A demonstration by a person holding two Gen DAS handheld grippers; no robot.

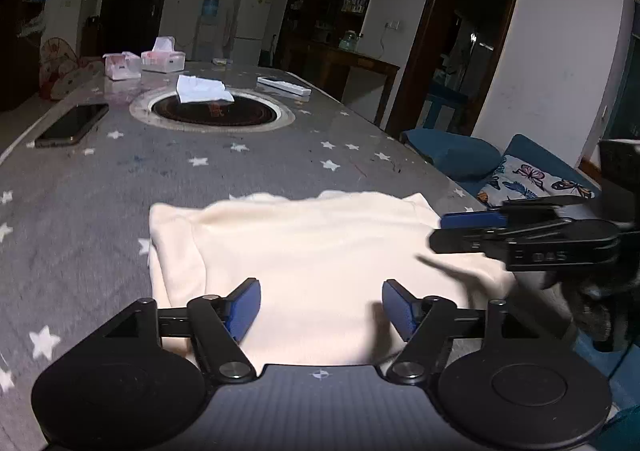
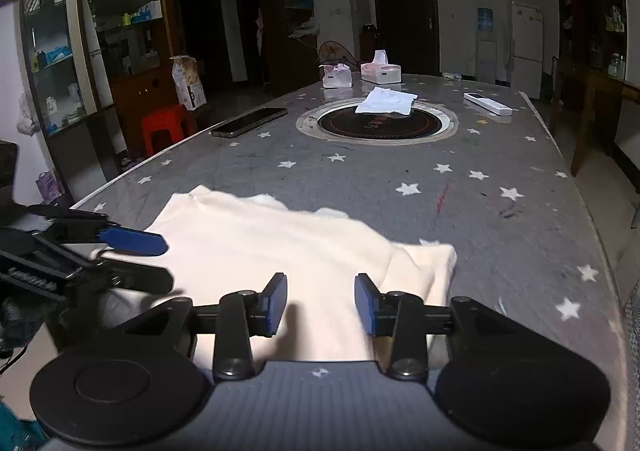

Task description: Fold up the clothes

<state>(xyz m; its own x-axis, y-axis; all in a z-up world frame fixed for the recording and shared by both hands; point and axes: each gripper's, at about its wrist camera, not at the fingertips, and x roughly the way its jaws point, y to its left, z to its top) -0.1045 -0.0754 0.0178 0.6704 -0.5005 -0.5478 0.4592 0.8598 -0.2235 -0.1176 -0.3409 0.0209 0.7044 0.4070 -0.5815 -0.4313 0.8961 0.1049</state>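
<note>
The cream garment (image 1: 304,251) lies folded on the star-patterned counter (image 1: 100,187); left tongs (image 1: 321,309) gape wide and empty, right tongs (image 2: 321,305) part-open, gripping nothing (likely released so the fold settles flat).

Both views are dim, with a cool bluish cast; the room behind sinks into near-black at the doorways and shelves. The cream garment (image 1: 304,251) is the brightest area, slightly washed out, just ahead of each gripper. Soft shadows fall on it under the left gripper (image 1: 321,309) and right gripper (image 2: 321,305). The desk (image 2: 500,187) shows a faint sheen far ahead. Fisheye bending curves the desk edges, corners vignette black, and the garment's edges look smeared.
</note>
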